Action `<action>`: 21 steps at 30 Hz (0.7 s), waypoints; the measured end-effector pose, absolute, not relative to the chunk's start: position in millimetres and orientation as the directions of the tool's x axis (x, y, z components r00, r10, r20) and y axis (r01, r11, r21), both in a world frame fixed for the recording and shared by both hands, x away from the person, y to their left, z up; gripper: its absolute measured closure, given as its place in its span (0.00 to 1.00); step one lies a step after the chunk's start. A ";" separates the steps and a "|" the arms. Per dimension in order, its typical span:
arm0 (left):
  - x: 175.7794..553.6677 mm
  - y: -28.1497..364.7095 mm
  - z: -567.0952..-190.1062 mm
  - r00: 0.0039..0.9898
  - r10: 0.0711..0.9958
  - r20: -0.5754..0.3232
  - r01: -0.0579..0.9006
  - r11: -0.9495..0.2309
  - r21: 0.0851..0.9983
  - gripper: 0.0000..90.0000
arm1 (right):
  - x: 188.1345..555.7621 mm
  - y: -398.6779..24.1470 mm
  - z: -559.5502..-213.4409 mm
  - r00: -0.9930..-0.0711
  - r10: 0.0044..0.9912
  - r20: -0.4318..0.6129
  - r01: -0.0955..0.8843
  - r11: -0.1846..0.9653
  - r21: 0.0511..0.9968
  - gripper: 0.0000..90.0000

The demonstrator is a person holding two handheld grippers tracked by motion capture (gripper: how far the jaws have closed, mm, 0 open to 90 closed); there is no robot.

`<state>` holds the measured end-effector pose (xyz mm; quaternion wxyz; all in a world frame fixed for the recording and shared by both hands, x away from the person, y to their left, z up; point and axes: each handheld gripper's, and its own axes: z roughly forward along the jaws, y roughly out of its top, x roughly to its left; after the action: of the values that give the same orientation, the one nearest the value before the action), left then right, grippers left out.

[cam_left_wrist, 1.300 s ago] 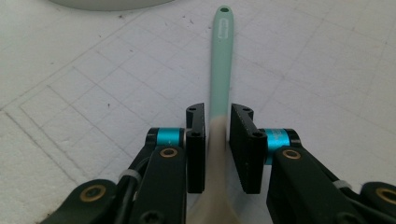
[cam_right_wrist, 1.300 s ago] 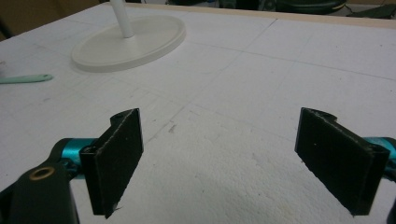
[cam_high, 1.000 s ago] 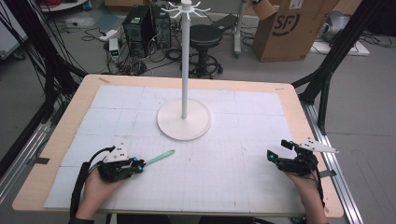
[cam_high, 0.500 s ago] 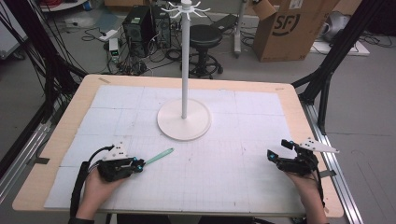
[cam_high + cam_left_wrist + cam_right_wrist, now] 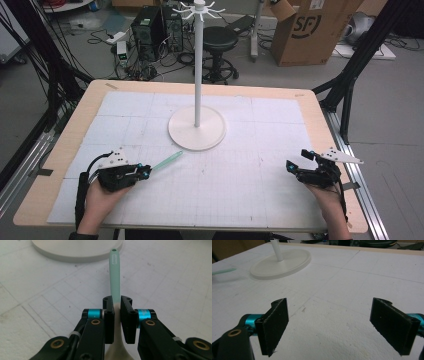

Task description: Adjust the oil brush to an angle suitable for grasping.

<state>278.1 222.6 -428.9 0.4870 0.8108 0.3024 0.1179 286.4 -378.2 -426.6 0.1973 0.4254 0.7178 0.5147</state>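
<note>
A pale green spoon (image 5: 167, 160) with a hole at its handle tip lies level just above the white mat, pointing toward the stand. My left gripper (image 5: 145, 171) is shut on it near the front left of the table. In the left gripper view the jaws (image 5: 117, 301) clamp the spoon (image 5: 114, 272) partway along the handle, and its cream bowl end runs back under them. My right gripper (image 5: 299, 160) rests at the front right with its jaws wide apart. The right gripper view shows that gripper (image 5: 329, 320) open with nothing between its pads.
A white hanging stand with a round base (image 5: 196, 132) and a tall pole topped by hooks (image 5: 199, 7) rises at the table's middle back. Its base (image 5: 75, 250) lies just beyond the spoon tip. A white gridded mat (image 5: 250, 190) covers the wooden table.
The left gripper with the spoon has edged very slightly away from the front edge. The right gripper has stayed put.
</note>
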 end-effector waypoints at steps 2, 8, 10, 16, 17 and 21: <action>277.8 222.2 -422.8 0.789 0.606 -0.104 0.365 -0.325 0.872 0.91 | 285.9 -378.6 -426.2 -0.558 0.815 0.159 0.413 0.106 0.904 0.16; 278.0 221.5 -408.8 0.786 0.608 -0.110 0.350 -0.291 0.890 0.91 | 285.4 -379.2 -425.2 -0.557 0.815 0.161 0.412 0.102 0.905 0.16; 278.9 221.9 -399.1 0.788 0.607 -0.103 0.338 -0.286 0.897 0.91 | 285.5 -379.6 -425.1 -0.559 0.814 0.160 0.408 0.101 0.908 0.16; 280.4 222.5 -381.3 0.793 0.599 -0.113 0.323 -0.256 0.911 0.91 | 285.8 -379.5 -425.3 -0.560 0.813 0.160 0.410 0.104 0.906 0.16; 280.8 223.1 -377.6 0.793 0.599 -0.113 0.321 -0.253 0.913 0.91 | 285.6 -379.4 -425.2 -0.559 0.813 0.160 0.410 0.103 0.906 0.16; 282.4 224.9 -357.2 0.797 0.594 -0.108 0.300 -0.235 0.925 0.91 | 285.3 -380.1 -424.6 -0.558 0.814 0.164 0.411 0.098 0.906 0.16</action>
<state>282.4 224.9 -357.2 0.5470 0.7741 0.2887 0.1344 285.3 -380.1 -424.6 0.1947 0.4281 0.7150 0.5173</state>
